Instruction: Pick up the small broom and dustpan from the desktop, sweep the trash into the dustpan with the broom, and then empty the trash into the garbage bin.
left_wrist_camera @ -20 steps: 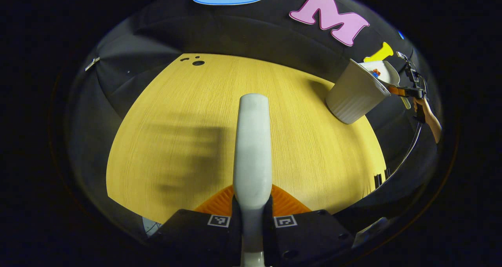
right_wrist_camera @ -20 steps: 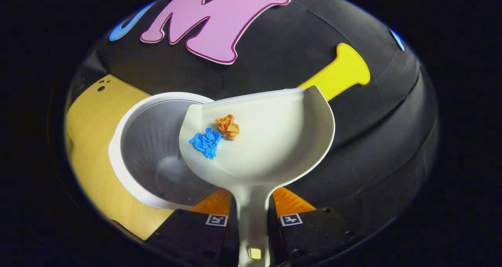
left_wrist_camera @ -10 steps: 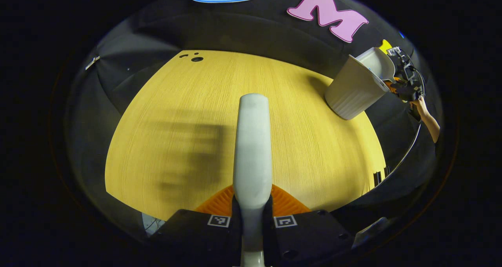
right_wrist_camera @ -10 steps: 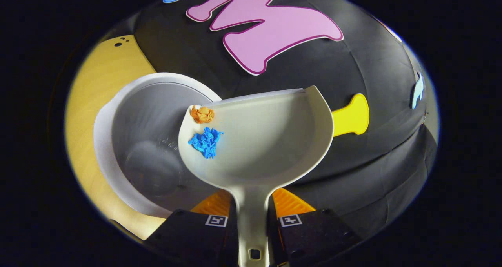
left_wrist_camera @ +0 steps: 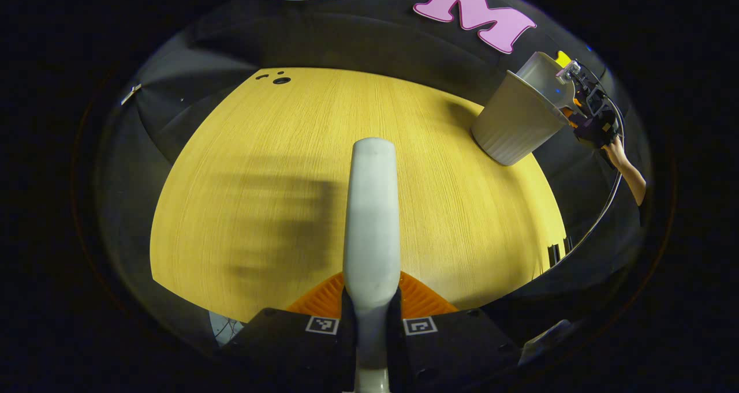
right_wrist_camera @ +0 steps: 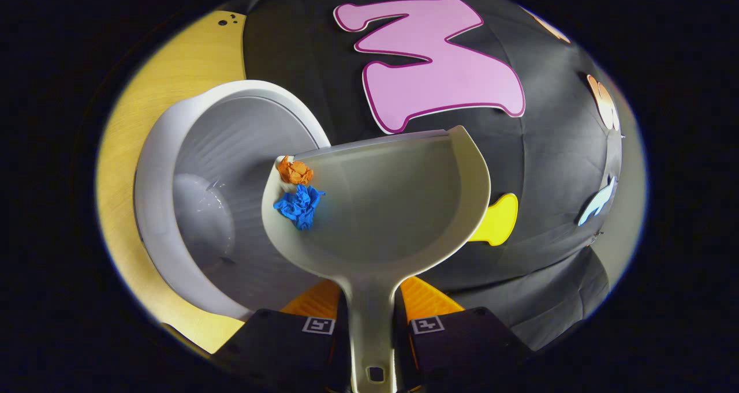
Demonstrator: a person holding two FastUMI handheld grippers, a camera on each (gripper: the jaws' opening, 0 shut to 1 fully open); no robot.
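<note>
In the right gripper view the dustpan [right_wrist_camera: 375, 208] is gripped by its handle in the right tool [right_wrist_camera: 372, 324], with both fingers pressed on it. It is tipped toward the tool's left, where the open garbage bin [right_wrist_camera: 173, 150] stands on the counter [right_wrist_camera: 121, 150]. An orange paper wad [right_wrist_camera: 295, 171] and a blue paper wad [right_wrist_camera: 299, 205] lie at the pan's left rim, over the bin's mouth. A further leftward roll is judged necessary. In the left gripper view the broom handle [left_wrist_camera: 372, 208] is clamped in the left tool [left_wrist_camera: 370, 306], well apart from the bin.

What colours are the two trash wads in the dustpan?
Orange wad and blue wad; clearest in right gripper view.
</note>
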